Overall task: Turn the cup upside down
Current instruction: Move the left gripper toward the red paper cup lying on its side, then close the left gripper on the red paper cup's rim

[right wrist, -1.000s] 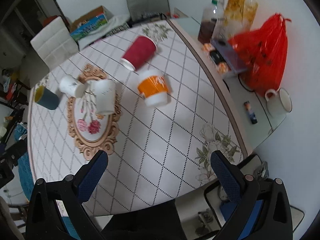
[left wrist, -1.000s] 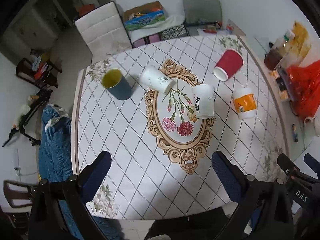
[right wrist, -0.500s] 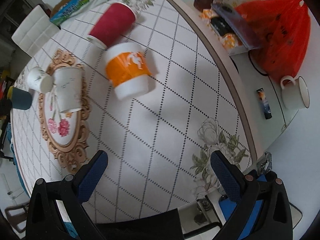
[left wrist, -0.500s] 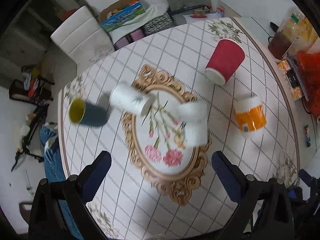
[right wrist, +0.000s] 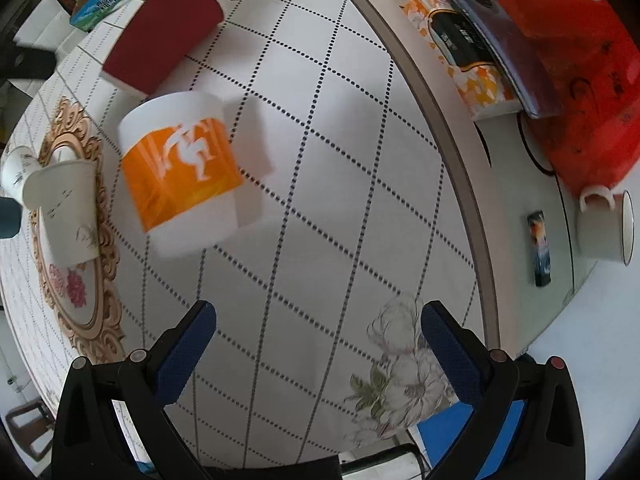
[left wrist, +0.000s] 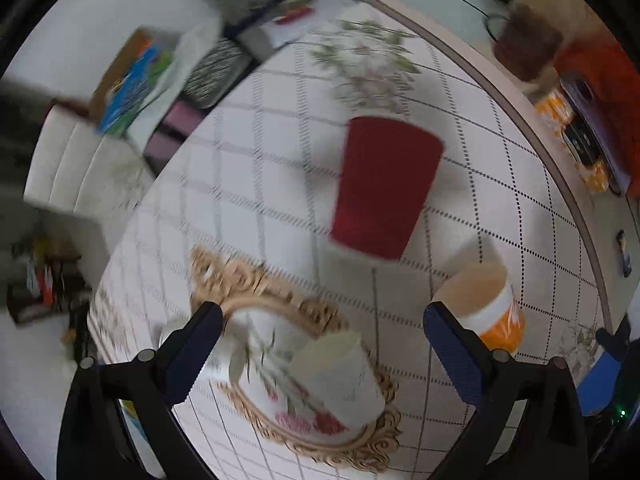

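Several paper cups lie on their sides on the tablecloth. A red cup (left wrist: 384,188) lies ahead of my left gripper (left wrist: 320,336), which is open and empty above a white cup (left wrist: 340,376). An orange-and-white cup (right wrist: 184,176) lies ahead and left of my right gripper (right wrist: 318,332), which is open and empty. In the left wrist view the orange cup (left wrist: 484,304) shows by the right finger. The red cup (right wrist: 160,36) and the white cup (right wrist: 68,212) also show in the right wrist view.
Another white cup (right wrist: 16,168) and a dark teal cup (right wrist: 8,216) lie at the far left. Beyond the table's right edge a side surface holds a red bag (right wrist: 576,92), a tissue box (right wrist: 472,72), a mug (right wrist: 608,224) and a small lighter (right wrist: 540,248).
Both grippers have moved forward and lower over the table. The left view has closed in on the red cup, the right view on the orange cup. Both stay open.
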`<state>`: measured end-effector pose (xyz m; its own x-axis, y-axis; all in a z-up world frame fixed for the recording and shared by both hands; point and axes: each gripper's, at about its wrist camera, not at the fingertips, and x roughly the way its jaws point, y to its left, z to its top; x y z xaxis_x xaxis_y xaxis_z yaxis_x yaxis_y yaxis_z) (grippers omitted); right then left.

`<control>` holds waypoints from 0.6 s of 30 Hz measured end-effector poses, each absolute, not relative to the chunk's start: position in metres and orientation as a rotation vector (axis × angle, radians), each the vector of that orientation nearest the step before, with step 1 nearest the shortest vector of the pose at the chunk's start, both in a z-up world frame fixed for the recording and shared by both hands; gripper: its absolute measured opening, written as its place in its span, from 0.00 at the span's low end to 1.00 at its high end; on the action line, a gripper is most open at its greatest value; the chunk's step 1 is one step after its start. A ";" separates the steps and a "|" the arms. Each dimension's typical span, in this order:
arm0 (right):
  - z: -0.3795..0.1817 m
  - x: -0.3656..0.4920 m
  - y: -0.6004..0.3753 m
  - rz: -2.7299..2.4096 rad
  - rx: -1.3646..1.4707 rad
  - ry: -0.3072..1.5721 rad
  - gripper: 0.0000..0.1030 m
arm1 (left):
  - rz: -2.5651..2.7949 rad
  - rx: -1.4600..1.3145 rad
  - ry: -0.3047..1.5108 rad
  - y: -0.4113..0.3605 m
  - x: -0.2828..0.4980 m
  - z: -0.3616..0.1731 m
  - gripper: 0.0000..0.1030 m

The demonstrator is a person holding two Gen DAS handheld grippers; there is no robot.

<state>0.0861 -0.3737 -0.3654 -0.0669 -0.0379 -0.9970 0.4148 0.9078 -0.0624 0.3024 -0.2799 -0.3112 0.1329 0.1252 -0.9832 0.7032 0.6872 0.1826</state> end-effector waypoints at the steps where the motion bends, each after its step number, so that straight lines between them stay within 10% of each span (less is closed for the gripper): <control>1: -0.368 0.090 -0.376 -0.379 0.300 1.607 1.00 | -0.502 0.773 1.401 -0.288 0.305 -0.316 1.00; 18: -0.392 0.132 -0.402 -0.386 0.299 1.663 1.00 | -0.697 0.962 1.467 -0.364 0.323 -0.385 0.99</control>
